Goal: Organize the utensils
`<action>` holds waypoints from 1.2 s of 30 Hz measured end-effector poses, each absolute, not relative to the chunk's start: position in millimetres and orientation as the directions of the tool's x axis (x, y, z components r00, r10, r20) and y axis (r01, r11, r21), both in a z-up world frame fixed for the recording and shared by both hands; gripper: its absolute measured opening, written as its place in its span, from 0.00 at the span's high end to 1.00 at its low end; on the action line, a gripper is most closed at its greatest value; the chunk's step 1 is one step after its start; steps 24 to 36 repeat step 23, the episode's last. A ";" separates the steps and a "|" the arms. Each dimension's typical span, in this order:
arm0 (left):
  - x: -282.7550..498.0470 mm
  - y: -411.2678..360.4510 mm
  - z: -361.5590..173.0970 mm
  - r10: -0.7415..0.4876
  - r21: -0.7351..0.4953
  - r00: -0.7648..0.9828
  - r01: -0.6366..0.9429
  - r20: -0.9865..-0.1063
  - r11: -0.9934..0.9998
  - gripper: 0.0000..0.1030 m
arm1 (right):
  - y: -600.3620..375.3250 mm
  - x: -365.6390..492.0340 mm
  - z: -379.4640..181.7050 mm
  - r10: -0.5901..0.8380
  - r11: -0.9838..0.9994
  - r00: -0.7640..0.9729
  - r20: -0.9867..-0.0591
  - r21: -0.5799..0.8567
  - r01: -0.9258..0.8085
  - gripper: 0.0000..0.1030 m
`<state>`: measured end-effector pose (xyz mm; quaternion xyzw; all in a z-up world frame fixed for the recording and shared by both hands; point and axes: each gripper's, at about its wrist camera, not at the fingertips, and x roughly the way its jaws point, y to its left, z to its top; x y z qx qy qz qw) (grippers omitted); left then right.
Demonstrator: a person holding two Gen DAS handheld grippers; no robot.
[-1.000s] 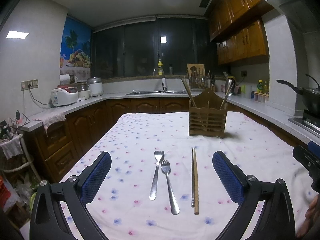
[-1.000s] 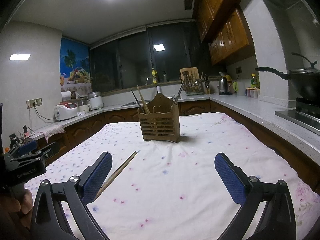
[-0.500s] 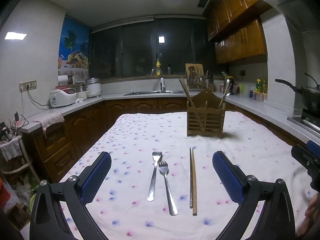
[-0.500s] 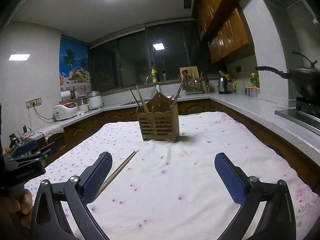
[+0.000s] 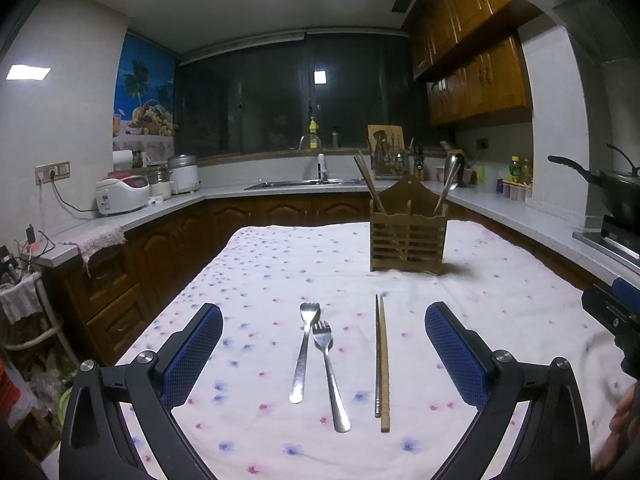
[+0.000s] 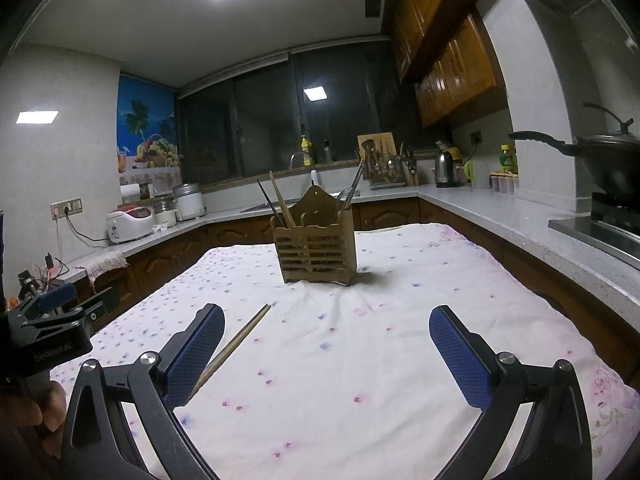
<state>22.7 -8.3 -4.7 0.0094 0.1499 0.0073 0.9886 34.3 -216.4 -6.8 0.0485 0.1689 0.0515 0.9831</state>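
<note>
Two metal forks (image 5: 304,354) (image 5: 330,376) lie side by side on the flowered cloth, with a metal chopstick (image 5: 376,356) and a wooden chopstick (image 5: 384,364) to their right. A wooden utensil holder (image 5: 407,236) stands beyond them with chopsticks and a spoon in it; it also shows in the right wrist view (image 6: 316,246). My left gripper (image 5: 324,354) is open and empty, hovering over the forks and chopsticks. My right gripper (image 6: 326,356) is open and empty over bare cloth, with the wooden chopstick (image 6: 234,348) by its left finger.
The cloth-covered table (image 5: 280,264) is ringed by kitchen counters. A rice cooker (image 5: 122,194) sits at left, a sink (image 5: 304,184) at the back, a wok (image 5: 616,194) on the stove at right. The other gripper shows at each view's edge (image 5: 612,316) (image 6: 52,324).
The left view has shifted slightly, so the forks and chopsticks sit a little lower and left. The right gripper has edged toward the holder. Both grippers stay open.
</note>
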 end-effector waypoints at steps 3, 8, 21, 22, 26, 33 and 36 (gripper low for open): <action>23.1 -8.2 -4.2 0.018 0.023 0.956 -0.012 -0.294 1.000 0.01 | -216.7 34.5 -6.7 0.115 0.990 0.938 -0.328 0.111 -0.083 0.00; 23.2 -12.2 -5.1 0.014 0.024 0.955 -0.008 -0.296 1.000 0.01 | -217.2 34.5 -6.7 0.117 0.990 0.937 -0.329 0.114 -0.083 0.00; 29.9 -19.4 -2.1 -0.001 0.014 0.950 0.005 -0.311 1.000 0.01 | -225.3 40.4 -10.8 0.098 0.992 0.928 -0.359 0.109 -0.063 0.00; 30.6 -20.4 -2.0 -0.002 0.013 0.950 0.006 -0.313 1.000 0.01 | -225.8 42.0 -12.0 0.100 0.992 0.926 -0.365 0.112 -0.063 0.00; 31.4 -21.0 -2.0 -0.006 0.012 0.949 0.010 -0.316 1.000 0.01 | -226.6 44.1 -13.4 0.100 0.991 0.922 -0.375 0.115 -0.061 0.00; 31.4 -21.0 -2.0 -0.006 0.012 0.949 0.010 -0.316 1.000 0.01 | -226.6 44.1 -13.4 0.100 0.991 0.922 -0.375 0.115 -0.061 0.00; 31.4 -21.0 -2.0 -0.006 0.012 0.949 0.010 -0.316 1.000 0.01 | -226.6 44.1 -13.4 0.100 0.991 0.922 -0.375 0.115 -0.061 0.00</action>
